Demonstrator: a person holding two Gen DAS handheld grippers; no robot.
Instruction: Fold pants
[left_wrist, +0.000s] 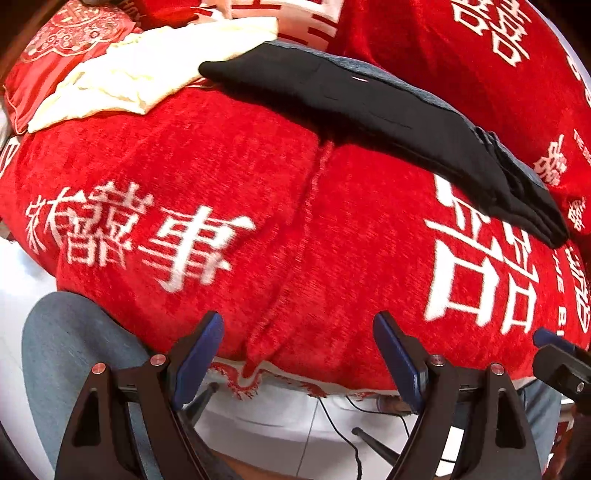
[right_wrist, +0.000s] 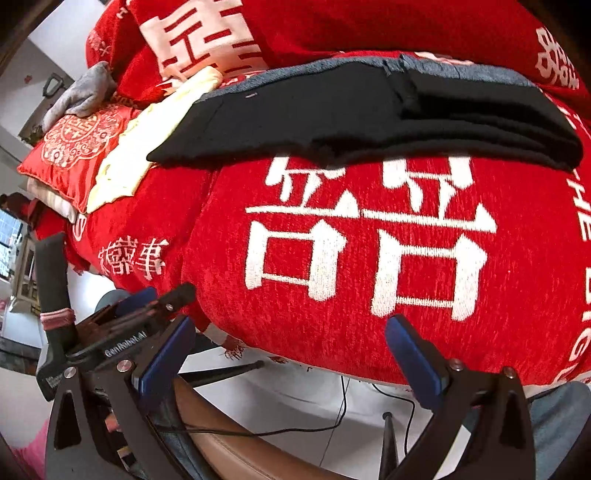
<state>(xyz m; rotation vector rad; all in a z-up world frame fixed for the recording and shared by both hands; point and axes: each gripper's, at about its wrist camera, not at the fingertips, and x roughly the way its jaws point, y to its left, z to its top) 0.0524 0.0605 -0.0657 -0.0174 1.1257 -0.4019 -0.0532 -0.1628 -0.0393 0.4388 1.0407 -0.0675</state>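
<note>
Pants, black and folded, are lying on the red cover; left gripper and right gripper are both hovering released, grasping nothing

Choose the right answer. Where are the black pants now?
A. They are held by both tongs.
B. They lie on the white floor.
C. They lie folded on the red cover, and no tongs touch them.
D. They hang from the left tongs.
C: the black pants lie folded on the red cover, while the left tongs and the right tongs stand open and empty, well short of them.
</note>
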